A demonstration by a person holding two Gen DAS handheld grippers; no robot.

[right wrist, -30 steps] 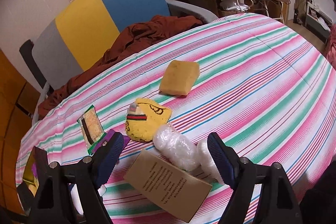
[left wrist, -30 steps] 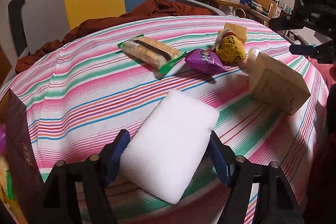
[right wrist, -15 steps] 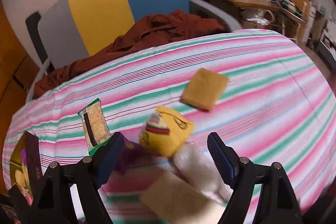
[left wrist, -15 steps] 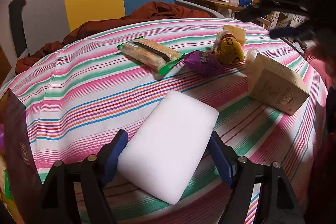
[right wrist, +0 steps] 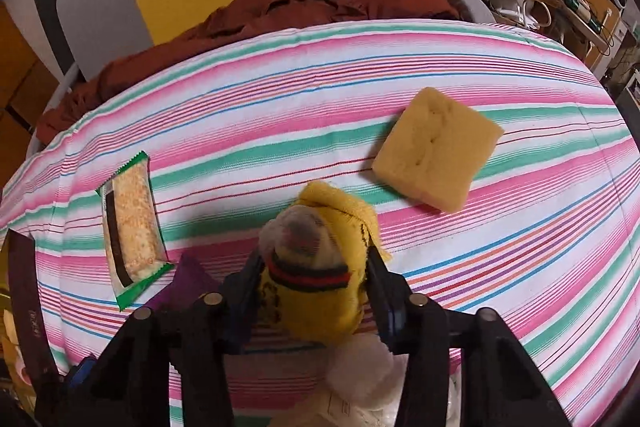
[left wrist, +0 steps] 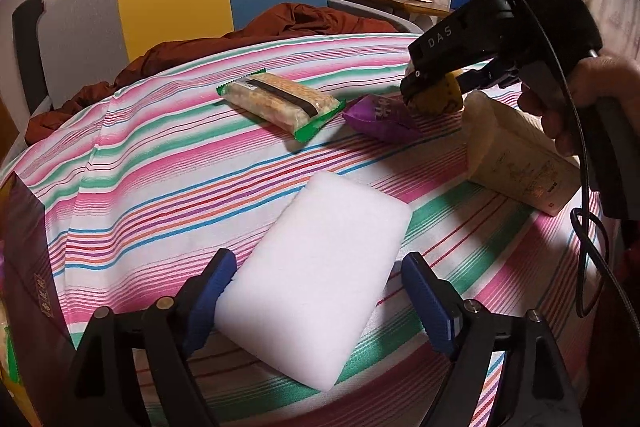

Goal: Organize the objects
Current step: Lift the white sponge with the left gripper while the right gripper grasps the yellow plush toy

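early days: nothing looks sorted yet, items are scattered over the striped cloth [right wrist: 520,247]. your right gripper [right wrist: 314,285] is closing, pads squeezing the yellow knit sock roll [right wrist: 320,267], at 6 o'clock in its view. left gripper [left wrist: 320,303] is opening, white sponge block [left wrist: 316,267] between its jaws, pads just clear. sock: soft, bulgy, red-black band.

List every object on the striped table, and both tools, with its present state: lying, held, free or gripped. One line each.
White sponge block: lying flat between the left tool's fingers, untouched.
Left tool: opening, holding nothing.
Yellow sock bundle: pinched by the right tool.
Right tool: closing on the bundle.
Yellow sponge: lying free.
Snack bar: sealed, lying free.
Purple packet: lying free.
Beige box: lying on its side.
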